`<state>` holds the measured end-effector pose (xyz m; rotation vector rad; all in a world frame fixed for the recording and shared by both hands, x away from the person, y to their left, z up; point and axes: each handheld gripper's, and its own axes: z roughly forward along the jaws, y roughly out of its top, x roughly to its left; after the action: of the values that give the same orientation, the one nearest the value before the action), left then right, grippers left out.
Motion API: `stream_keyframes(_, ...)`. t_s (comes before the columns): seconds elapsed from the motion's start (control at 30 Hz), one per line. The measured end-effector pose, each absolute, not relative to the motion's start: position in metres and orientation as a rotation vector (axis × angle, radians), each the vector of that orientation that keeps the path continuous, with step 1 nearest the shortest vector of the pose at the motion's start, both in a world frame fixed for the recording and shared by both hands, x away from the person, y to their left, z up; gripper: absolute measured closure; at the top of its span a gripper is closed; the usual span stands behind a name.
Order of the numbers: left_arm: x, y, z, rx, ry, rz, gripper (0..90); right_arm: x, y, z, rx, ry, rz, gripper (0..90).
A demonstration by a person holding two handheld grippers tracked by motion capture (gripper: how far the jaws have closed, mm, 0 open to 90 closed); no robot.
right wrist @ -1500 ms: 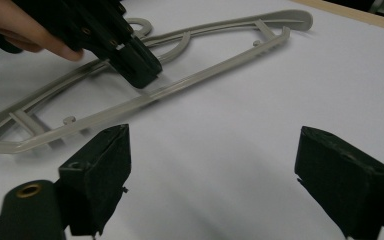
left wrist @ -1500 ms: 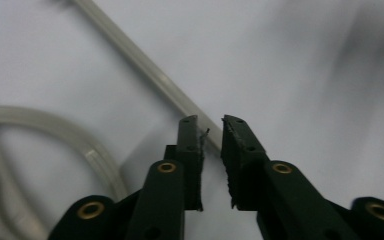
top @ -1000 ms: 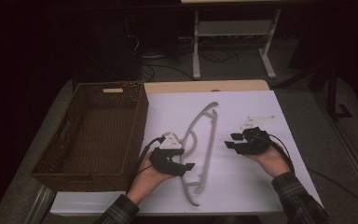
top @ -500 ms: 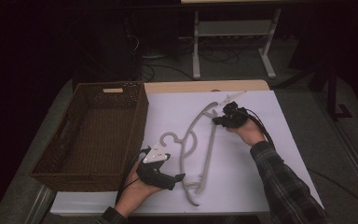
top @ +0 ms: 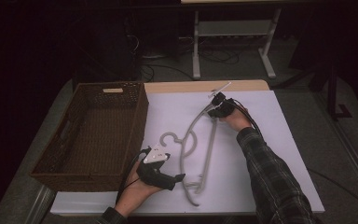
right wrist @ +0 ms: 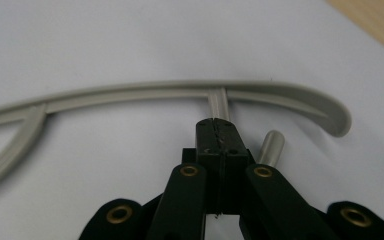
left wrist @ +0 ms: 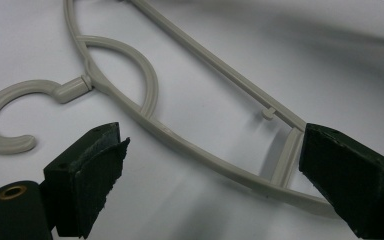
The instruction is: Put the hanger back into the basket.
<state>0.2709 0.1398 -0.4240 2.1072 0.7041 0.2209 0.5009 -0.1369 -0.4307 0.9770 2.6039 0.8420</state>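
Your right hand-held gripper [right wrist: 219, 131] is clenched on the grey hanger [top: 208, 150]; your left hand-held gripper [left wrist: 215, 187] straddles it, released.

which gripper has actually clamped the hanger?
The right gripper: its fingers are shut on the grey plastic hanger at its far end. The left gripper sits open over the near end.

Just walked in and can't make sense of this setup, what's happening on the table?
A person works a grey plastic clothes hanger lying flat on a white table, a handheld gripper in each hand. The right gripper has its jaws pressed together on a short strut at the hanger's far end. The left gripper sits at the near end, jaws wide apart on either side of the hanger's arm, not closed. An empty brown wicker basket stands to the left.
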Motion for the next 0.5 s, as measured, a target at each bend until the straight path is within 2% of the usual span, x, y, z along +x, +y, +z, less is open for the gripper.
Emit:
stream_keyframes(0.23,0.272,0.142,-0.423,2.101,0.71,0.225,10.1,0.5,-0.139,-0.436,0.975,2.631,0.783,89.8)
stream_keyframes(0.5,0.273,0.142,-0.424,2.103,0.716,0.23,10.1,0.49,-0.165,-0.435,1.042,2.626,0.758,89.8)
